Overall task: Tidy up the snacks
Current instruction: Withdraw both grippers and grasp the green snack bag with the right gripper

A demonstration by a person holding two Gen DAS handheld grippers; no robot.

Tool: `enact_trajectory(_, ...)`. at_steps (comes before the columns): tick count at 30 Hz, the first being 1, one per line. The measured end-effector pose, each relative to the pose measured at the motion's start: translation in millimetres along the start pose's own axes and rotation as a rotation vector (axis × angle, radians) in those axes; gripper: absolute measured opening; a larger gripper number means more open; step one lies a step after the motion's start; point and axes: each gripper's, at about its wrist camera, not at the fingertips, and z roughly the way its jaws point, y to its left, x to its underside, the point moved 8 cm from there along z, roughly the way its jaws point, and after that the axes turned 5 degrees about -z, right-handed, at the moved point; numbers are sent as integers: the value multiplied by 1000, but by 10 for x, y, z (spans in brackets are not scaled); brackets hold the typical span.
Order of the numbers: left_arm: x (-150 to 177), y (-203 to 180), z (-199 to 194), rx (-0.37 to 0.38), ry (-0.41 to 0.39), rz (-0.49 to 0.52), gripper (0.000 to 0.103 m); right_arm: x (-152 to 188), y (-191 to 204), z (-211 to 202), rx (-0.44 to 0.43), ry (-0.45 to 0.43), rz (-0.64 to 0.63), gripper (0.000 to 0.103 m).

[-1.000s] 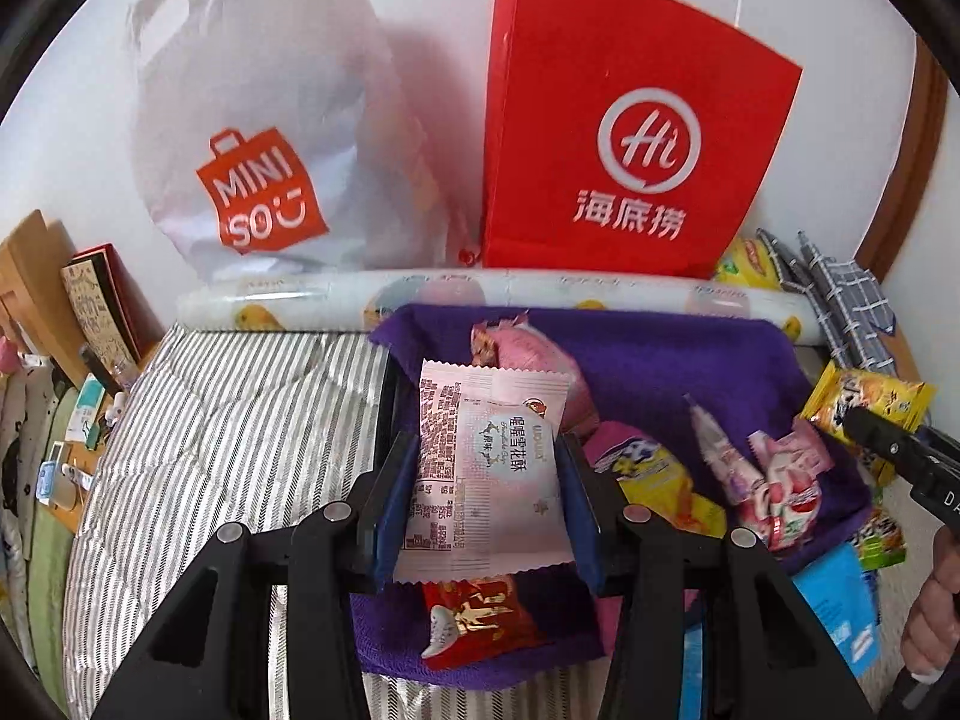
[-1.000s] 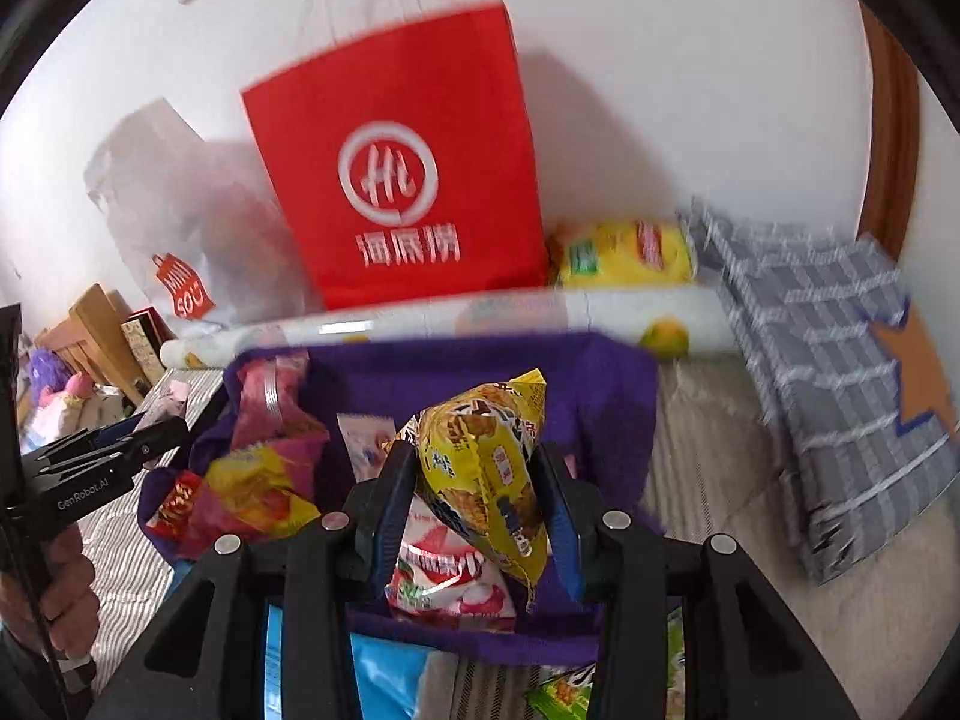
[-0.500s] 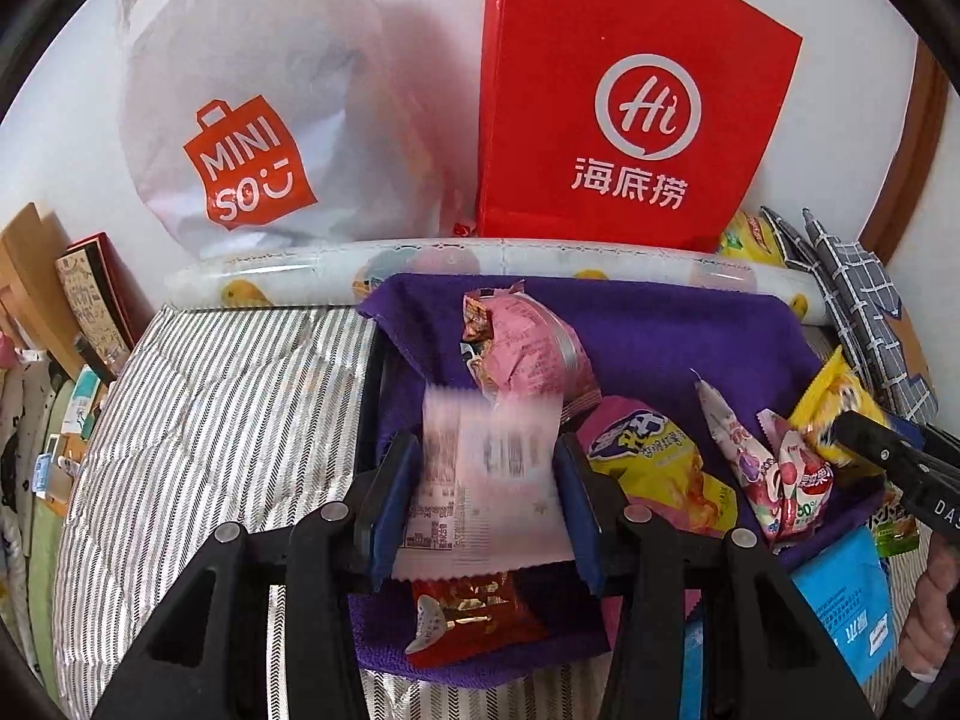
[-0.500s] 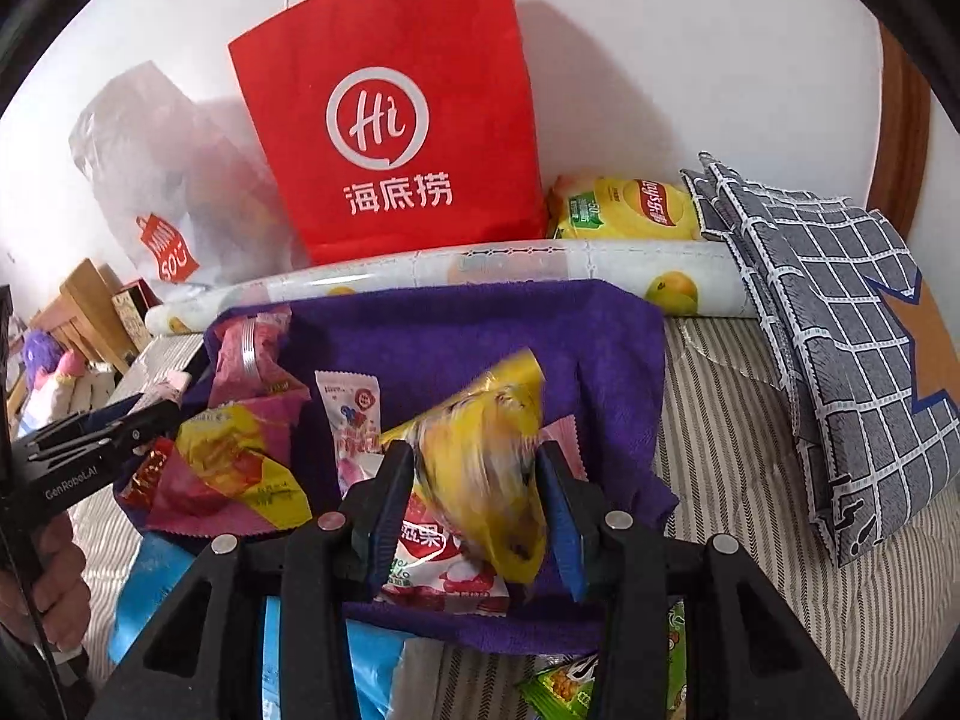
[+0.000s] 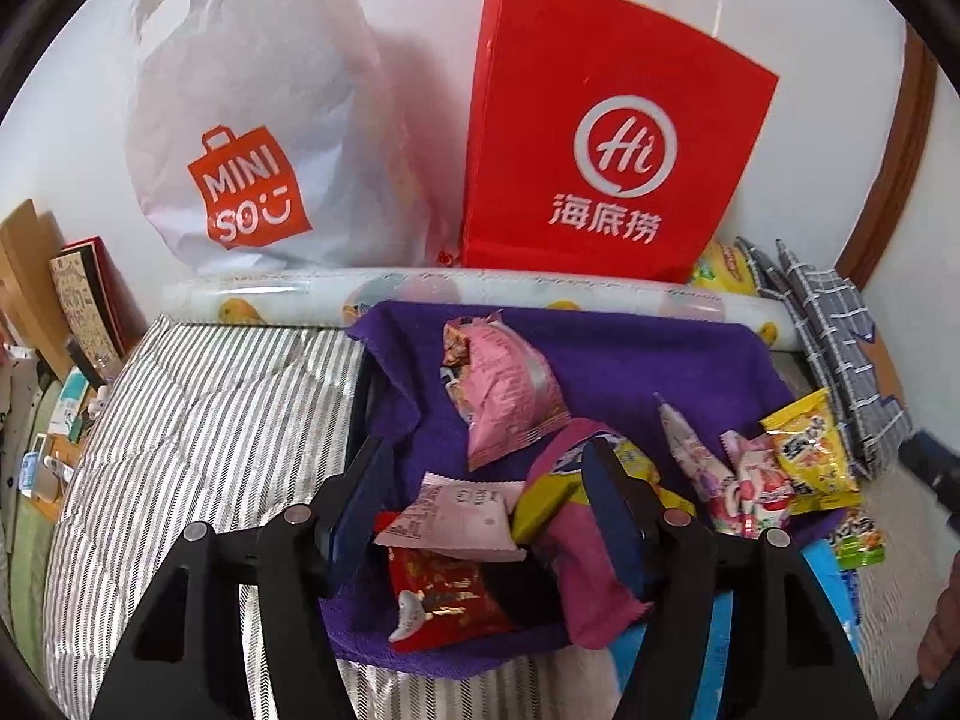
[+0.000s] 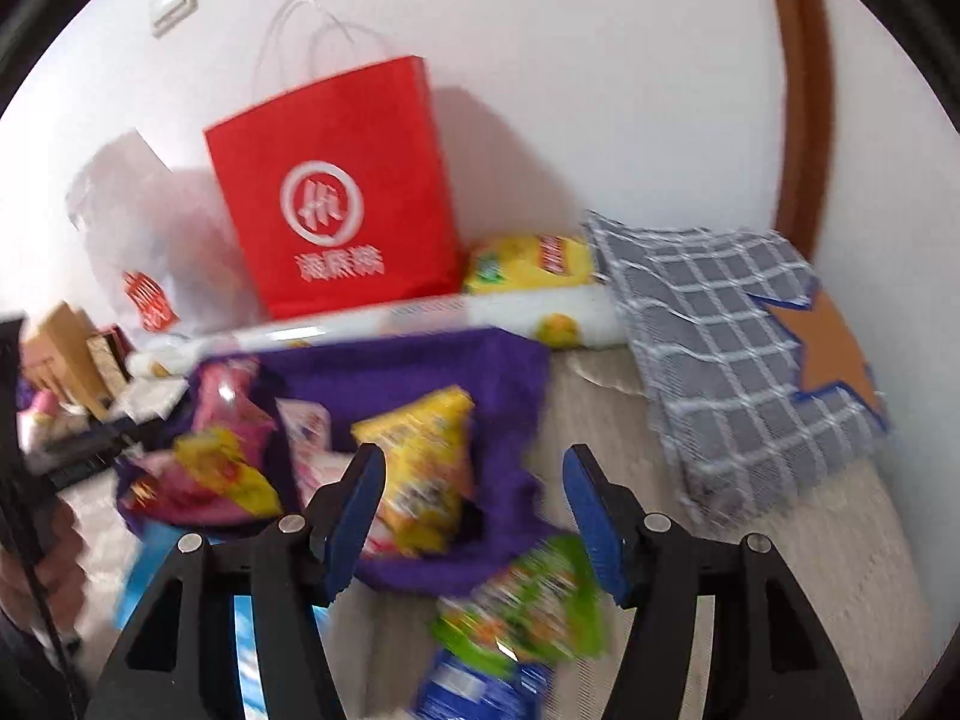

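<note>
A purple cloth (image 5: 648,354) lies on the bed with several snack packets on it. My left gripper (image 5: 486,468) is open; a pale pink packet (image 5: 456,516) lies loose between its fingers on a red packet (image 5: 444,594). A pink bag (image 5: 504,384) and a yellow and pink bag (image 5: 570,492) lie beside it. My right gripper (image 6: 471,471) is open and empty. A yellow packet (image 6: 420,468) lies on the purple cloth (image 6: 420,372) just left of it; it also shows in the left wrist view (image 5: 810,450). A green packet (image 6: 528,600) lies below the right gripper.
A red paper bag (image 5: 606,162) and a white Miniso plastic bag (image 5: 252,138) stand against the wall behind a white roll (image 5: 480,291). A grey checked cushion (image 6: 738,372) lies at the right. Blue packets (image 5: 834,588) lie at the cloth's near edge. The bed cover (image 5: 198,420) is striped.
Both grippers have opened. The pale pink packet has dropped from the left gripper onto the cloth; the yellow packet has dropped from the right gripper, which has moved right.
</note>
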Motion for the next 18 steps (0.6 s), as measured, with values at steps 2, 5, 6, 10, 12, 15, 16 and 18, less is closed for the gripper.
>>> enact_trajectory(2,-10,-30,-40,4,-11,7,65,143,-83,15,17,36,10,60)
enact_trajectory(5,-8,-67,-74,12,-14,15,65,295,-123,60,7,71,23,60)
enact_trajectory(6,-6,-74,-74,13,-13,16,65,341,-120,82,5,80,20,60)
enact_trajectory(10,2,-84,-63,12,-7,22,65,456,-88,218,3,116,3,60)
enact_trajectory(12,4,-74,-53,14,-2,18,65,509,-82,316,-13,140,-2,60)
enact_trajectory(15,8,-63,-40,16,7,13,65,586,-110,429,-24,171,11,60)
enact_trajectory(16,12,-64,-41,18,8,12,65,602,-121,438,-36,171,21,60)
enact_trajectory(18,14,-72,-41,22,10,13,65,607,-126,455,-49,173,28,61)
